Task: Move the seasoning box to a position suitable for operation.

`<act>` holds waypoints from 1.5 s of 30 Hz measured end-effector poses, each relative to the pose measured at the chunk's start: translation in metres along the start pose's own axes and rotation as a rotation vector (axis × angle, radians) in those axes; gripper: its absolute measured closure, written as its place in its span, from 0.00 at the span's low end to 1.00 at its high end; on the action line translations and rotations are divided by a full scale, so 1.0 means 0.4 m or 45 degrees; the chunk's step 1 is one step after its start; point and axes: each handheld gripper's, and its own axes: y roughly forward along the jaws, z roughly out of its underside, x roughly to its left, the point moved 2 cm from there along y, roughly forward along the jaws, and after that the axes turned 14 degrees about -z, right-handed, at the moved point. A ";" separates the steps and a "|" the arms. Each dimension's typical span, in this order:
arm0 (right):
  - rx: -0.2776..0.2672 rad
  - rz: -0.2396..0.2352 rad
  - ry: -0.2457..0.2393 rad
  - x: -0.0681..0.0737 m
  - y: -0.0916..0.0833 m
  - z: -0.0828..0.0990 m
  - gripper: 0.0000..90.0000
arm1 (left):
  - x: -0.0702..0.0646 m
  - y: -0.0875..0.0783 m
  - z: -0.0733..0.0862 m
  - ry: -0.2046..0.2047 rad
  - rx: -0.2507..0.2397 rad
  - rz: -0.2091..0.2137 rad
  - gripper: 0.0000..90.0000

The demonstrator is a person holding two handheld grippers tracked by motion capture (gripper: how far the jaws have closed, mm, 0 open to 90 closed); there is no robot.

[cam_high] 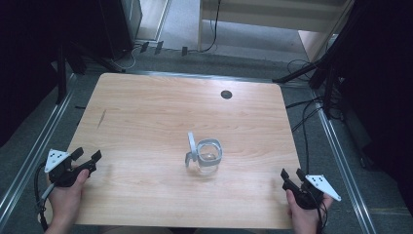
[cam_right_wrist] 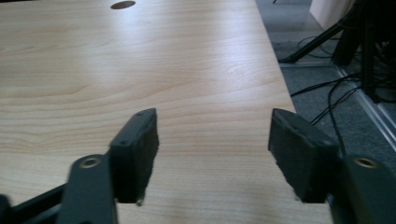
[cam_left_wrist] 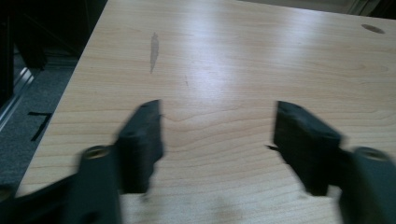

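The counter (cam_high: 146, 112) is pale wood with rounded corners, a small dark round hole (cam_high: 226, 94) near its far edge and a thin dark streak (cam_high: 101, 118) on its left part. Grey carpet, metal rails, black stands and loose cables (cam_high: 307, 122) lie around it on the floor.

A clear glass mug (cam_high: 207, 157) sits near the middle of the counter, between the two tools and farther out than both, well apart from each. It seems to lie tipped, with its mouth facing up toward the camera and its handle (cam_high: 191, 146) on the side toward the left tool.

The left tool (cam_high: 86, 155) sits over the near left corner, jaws spread wide around nothing. The right tool (cam_high: 291, 174) sits at the near right corner, jaws equally wide and empty.
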 end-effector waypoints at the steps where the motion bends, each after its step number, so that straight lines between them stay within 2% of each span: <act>1: 0.000 0.000 0.000 0.000 0.000 0.000 0.54 | -0.001 0.000 0.000 0.006 0.004 0.016 0.46; 3: -0.007 -0.013 -0.014 0.005 -0.001 -0.001 0.67 | -0.010 -0.002 -0.001 0.055 0.019 0.061 0.63; 4: -0.004 -0.037 -0.001 0.007 0.000 -0.003 0.72 | -0.017 -0.004 -0.002 0.071 0.016 0.062 0.69; 5: -0.004 -0.083 0.048 0.013 0.004 -0.009 0.83 | -0.029 -0.008 -0.006 0.082 0.028 0.054 0.80; 6: -0.004 -0.083 0.048 0.013 0.004 -0.009 0.83 | -0.029 -0.008 -0.006 0.082 0.028 0.054 0.83; 7: -0.007 -0.088 0.060 0.017 0.007 -0.012 0.87 | -0.041 -0.011 -0.011 0.047 0.044 0.078 0.83; 9: -0.008 -0.112 0.069 0.035 0.019 -0.024 0.95 | -0.063 -0.015 -0.019 0.044 0.056 0.118 0.94; 11: -0.007 -0.139 0.039 0.057 0.035 -0.037 1.00 | -0.111 -0.019 -0.027 0.058 0.068 0.185 1.00; 12: 0.001 -0.172 0.019 0.082 0.051 -0.050 1.00 | -0.127 -0.020 -0.027 0.067 0.073 0.205 1.00; 14: 0.004 -0.187 0.005 0.091 0.057 -0.054 1.00 | -0.166 -0.021 -0.028 0.078 0.089 0.258 1.00; 15: 0.013 -0.220 -0.017 0.118 0.072 -0.067 1.00 | -0.185 -0.020 -0.029 0.079 0.098 0.280 1.00; 17: 0.011 -0.233 -0.016 0.126 0.077 -0.072 1.00 | -0.223 -0.022 -0.032 0.109 0.104 0.315 1.00; 20: 0.006 -0.294 -0.019 0.159 0.102 -0.094 1.00 | -0.280 -0.030 -0.034 0.154 0.109 0.375 1.00; 21: 0.011 -0.330 -0.038 0.180 0.121 -0.106 1.00 | -0.306 -0.034 -0.035 0.162 0.116 0.407 1.00; 22: 0.011 -0.330 -0.038 0.180 0.121 -0.106 1.00 | -0.328 -0.037 -0.035 0.175 0.117 0.432 1.00; 23: 0.021 -0.347 -0.056 0.199 0.137 -0.116 1.00 | -0.365 -0.041 -0.036 0.200 0.119 0.473 1.00; 24: 0.021 -0.347 -0.056 0.199 0.137 -0.116 1.00 | -0.365 -0.041 -0.036 0.200 0.119 0.473 1.00; 29: 0.050 -0.437 -0.090 0.252 0.200 -0.136 1.00 | -0.483 -0.061 -0.031 0.253 0.125 0.622 1.00; 30: 0.050 -0.437 -0.090 0.252 0.200 -0.136 1.00 | -0.483 -0.061 -0.031 0.253 0.125 0.622 1.00; 31: 0.055 -0.455 -0.097 0.262 0.211 -0.137 1.00 | -0.504 -0.064 -0.028 0.272 0.131 0.655 1.00; 36: 0.078 -0.519 -0.145 0.309 0.262 -0.143 1.00 | -0.576 -0.074 -0.008 0.322 0.139 0.738 1.00; 38: 0.086 -0.546 -0.134 0.318 0.279 -0.149 1.00 | -0.592 -0.073 -0.005 0.340 0.139 0.740 1.00; 42: 0.094 -0.607 -0.148 0.331 0.312 -0.169 1.00 | -0.613 -0.058 -0.004 0.339 0.163 0.768 1.00; 45: 0.090 -0.651 -0.164 0.344 0.332 -0.184 1.00 | -0.622 -0.044 -0.001 0.349 0.171 0.755 1.00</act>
